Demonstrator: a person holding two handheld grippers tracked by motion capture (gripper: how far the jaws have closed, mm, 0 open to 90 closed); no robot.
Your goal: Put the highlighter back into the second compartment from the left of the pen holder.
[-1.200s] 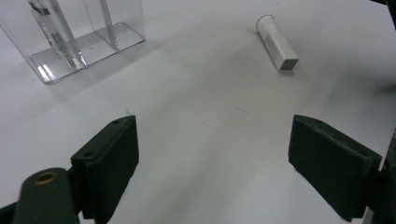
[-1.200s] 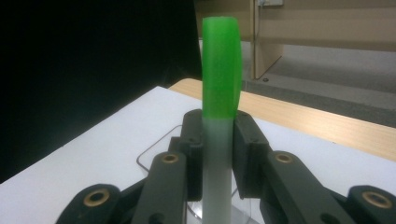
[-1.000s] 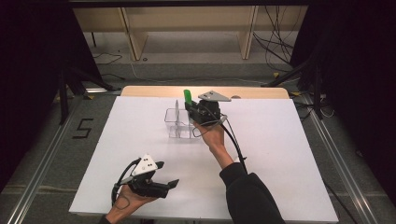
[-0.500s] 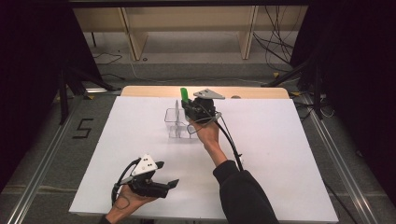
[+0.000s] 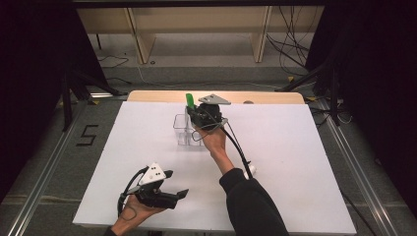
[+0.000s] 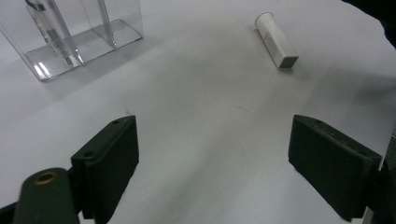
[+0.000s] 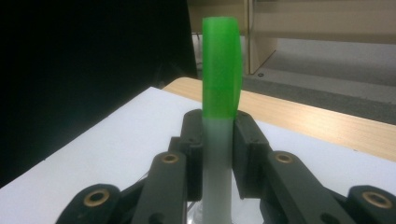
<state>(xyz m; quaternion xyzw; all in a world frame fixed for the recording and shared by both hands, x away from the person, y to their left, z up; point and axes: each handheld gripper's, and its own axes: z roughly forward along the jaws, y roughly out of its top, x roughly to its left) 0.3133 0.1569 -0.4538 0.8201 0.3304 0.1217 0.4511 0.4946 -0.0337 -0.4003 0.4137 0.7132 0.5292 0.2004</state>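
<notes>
The right gripper (image 7: 217,140) had its jaws clamped on a green-capped tube (image 7: 219,88), held upright over the clear rack (image 5: 186,129). It looked light, stiff, probably slick plastic, so gripping the body just under the cap made sense. The left gripper (image 6: 224,158) sat with jaws wide apart, empty.

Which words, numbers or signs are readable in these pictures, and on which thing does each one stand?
"5": a dark sign on the grey floor, left of the table.
Label on the white tube lying on the table: print is there, but too small and blurred to read.
Green-capped tube in the right tongs: no text visible.
Clear holder: no text visible.
</notes>
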